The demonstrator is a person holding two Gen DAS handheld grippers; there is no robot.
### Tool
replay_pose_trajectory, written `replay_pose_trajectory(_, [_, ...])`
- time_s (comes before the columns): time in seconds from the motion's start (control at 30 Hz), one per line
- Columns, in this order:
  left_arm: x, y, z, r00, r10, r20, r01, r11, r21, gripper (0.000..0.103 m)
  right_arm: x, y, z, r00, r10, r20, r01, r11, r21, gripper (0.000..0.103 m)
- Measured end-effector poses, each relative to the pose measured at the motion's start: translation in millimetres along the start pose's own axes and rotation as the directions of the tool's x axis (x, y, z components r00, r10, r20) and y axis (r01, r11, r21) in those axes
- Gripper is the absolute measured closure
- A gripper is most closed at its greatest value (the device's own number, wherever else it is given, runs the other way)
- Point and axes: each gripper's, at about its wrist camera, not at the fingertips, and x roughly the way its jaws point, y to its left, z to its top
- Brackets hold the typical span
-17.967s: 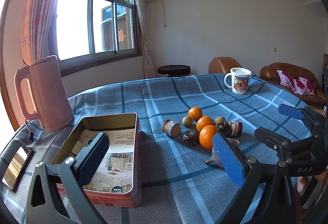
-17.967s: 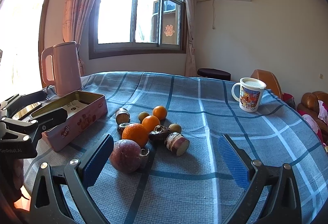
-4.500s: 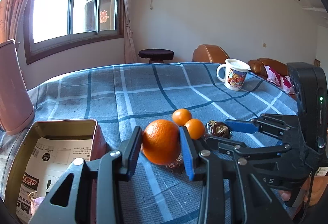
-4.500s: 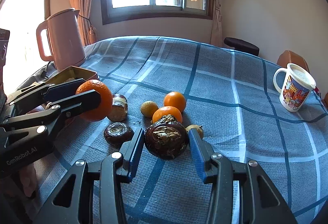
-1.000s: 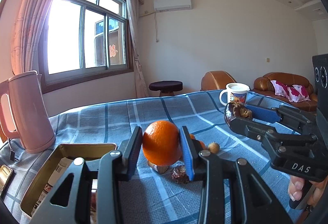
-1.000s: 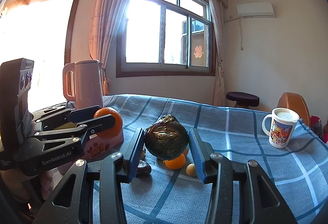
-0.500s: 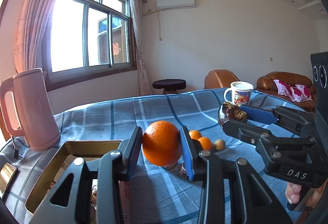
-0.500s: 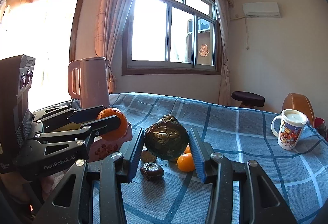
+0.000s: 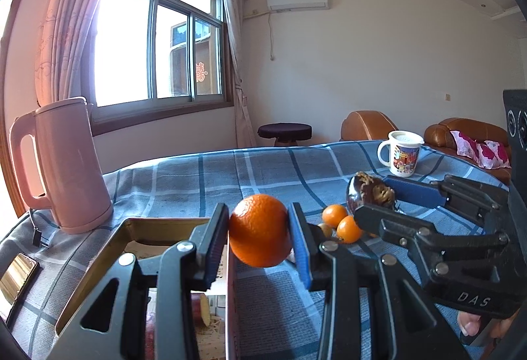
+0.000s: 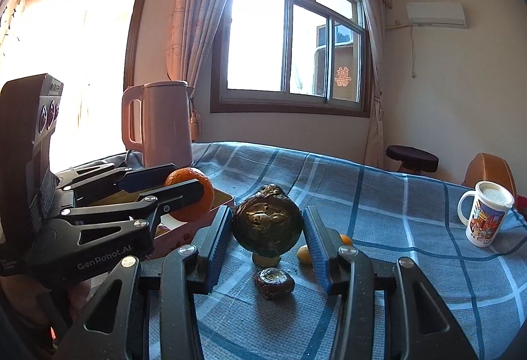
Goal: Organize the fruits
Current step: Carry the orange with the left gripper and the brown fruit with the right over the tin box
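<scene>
Fruits are in both our grips: the left gripper has its blue pads pressed on either side of a large orange, jaws narrowed to the fruit's width, and the right gripper clamps a dark, wrinkled round fruit the same way. Both are held in the air, clear of the checked blue cloth. We hold the orange over the near right wall of the open tin box, not yet squarely over its inside, where something round and reddish already lies. The dark fruit hangs to the right of the tin, above a small dark fruit and small oranges left on the cloth. We judge the main risk is letting go early: the orange could strike the tin's edge and roll off across the cloth. Our two grippers are close together, so they could knock each other over the tin. The pink kettle stands just behind the tin, and a phone lies to its left, both in reach of a careless swing.
</scene>
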Motion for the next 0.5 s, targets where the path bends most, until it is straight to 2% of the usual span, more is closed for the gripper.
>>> replay_pose_trajectory(0.13, [-0.1,9.8,-1.3,1.0,0.012,-0.007,-0.012,1.0,-0.014,0.064,6.5,7.5,2.0,1.0,0.012,-0.01,-0.012,1.0,-0.012,0.056])
replay_pose_trajectory(0.23, [-2.1,15.6,-1.7,1.0,0.031,-0.004,-0.031,1.0,-0.006,0.079,12.1,13.2,3.5,1.0,0.022,-0.018,-0.022,1.0,-0.016,0.056])
replay_pose_trajectory(0.5, [-1.3,34.6,-3.2,0.999,0.034,-0.03,-0.035,0.998,-0.05,0.079,22.7,26.0,7.1,0.999,0.034,-0.03,-0.035,0.999,-0.037,0.056])
